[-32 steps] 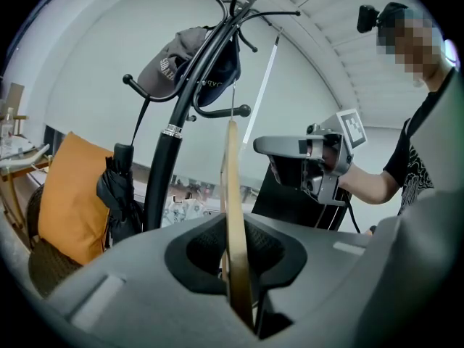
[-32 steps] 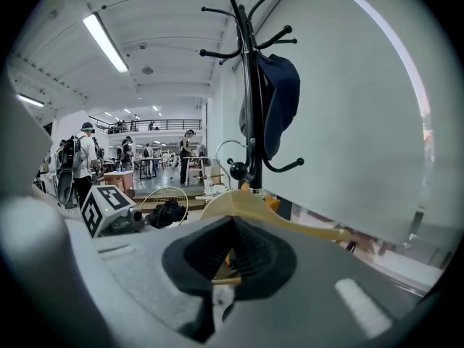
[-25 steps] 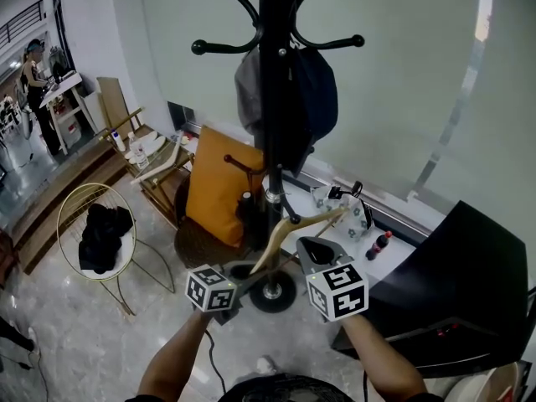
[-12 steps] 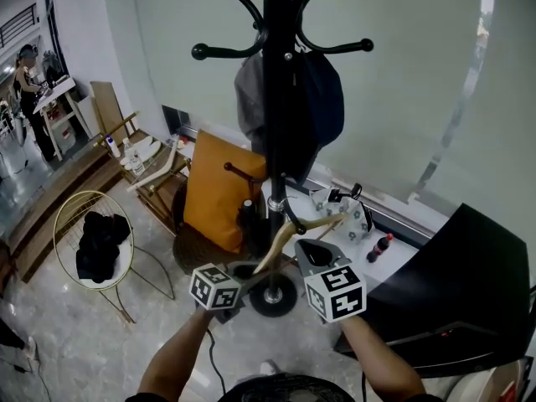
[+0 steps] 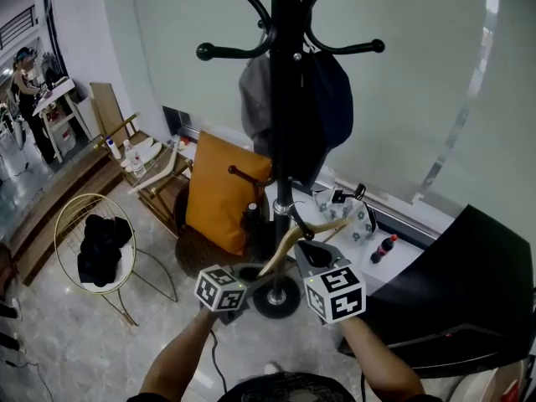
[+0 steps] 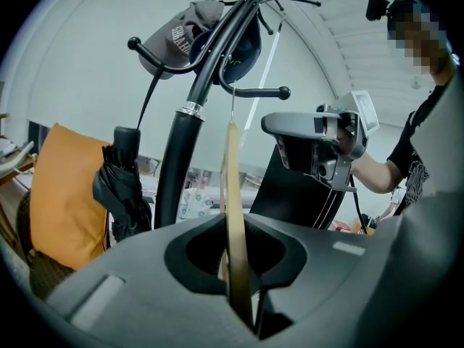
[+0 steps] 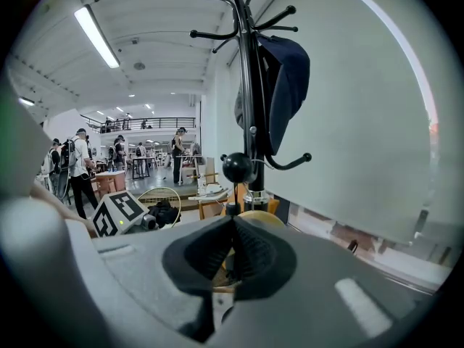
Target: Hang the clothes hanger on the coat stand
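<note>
The black coat stand [image 5: 285,99] rises in the middle of the head view, its hooks spreading at the top. A wooden clothes hanger [image 5: 289,237] is held low against the pole. My left gripper [image 5: 243,279] is shut on the hanger's lower end; in the left gripper view the wood [image 6: 233,216] runs edge-on through its jaws [image 6: 243,296]. My right gripper [image 5: 308,248] is shut on the hanger's other arm, and wood shows under its closed jaws [image 7: 232,256]. A ball-tipped hook [image 7: 237,167] of the stand [image 7: 250,100] is just ahead of it.
A grey cap [image 5: 255,90] and a navy cap [image 5: 331,99] hang on the stand. A folded black umbrella [image 6: 123,187] hangs lower down. An orange cushion [image 5: 218,191] leans beside the base. A wire chair [image 5: 96,241] is on the left and a black case [image 5: 452,291] on the right.
Both grippers and the hanger have shifted slightly up and right, nearer the pole. Both grips are unchanged.
</note>
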The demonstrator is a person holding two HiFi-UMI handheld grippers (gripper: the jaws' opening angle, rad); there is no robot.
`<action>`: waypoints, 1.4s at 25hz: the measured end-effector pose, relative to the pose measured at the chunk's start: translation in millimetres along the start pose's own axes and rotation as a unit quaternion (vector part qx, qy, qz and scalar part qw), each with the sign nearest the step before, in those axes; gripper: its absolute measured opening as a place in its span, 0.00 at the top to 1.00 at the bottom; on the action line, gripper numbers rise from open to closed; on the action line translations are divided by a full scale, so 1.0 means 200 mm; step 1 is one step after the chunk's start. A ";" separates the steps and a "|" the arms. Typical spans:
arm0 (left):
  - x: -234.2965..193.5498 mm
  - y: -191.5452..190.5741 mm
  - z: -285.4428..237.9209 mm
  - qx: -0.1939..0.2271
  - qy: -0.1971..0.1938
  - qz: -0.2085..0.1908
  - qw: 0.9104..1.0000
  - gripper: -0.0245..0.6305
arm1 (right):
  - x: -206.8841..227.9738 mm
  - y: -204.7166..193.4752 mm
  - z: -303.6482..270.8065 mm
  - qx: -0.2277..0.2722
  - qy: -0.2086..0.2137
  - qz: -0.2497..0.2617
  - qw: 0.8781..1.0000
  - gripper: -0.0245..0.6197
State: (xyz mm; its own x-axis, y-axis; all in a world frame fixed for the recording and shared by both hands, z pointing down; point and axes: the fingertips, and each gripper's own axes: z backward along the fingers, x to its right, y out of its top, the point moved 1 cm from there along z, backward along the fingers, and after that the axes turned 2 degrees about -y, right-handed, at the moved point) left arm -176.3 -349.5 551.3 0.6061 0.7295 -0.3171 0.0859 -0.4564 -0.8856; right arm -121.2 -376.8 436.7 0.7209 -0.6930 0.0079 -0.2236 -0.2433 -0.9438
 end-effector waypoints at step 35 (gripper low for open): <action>-0.07 -0.04 0.07 0.033 0.041 0.001 0.999 0.85 | -0.03 -0.05 0.00 -0.006 0.001 -0.009 1.000 0.96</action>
State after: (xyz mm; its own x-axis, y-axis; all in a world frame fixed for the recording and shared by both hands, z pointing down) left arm -196.3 -349.3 558.9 0.6686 0.6839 -0.2921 0.0341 -0.4206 -0.9066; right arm -122.5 -370.1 445.0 0.7235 -0.6898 0.0258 -0.2188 -0.2646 -0.9392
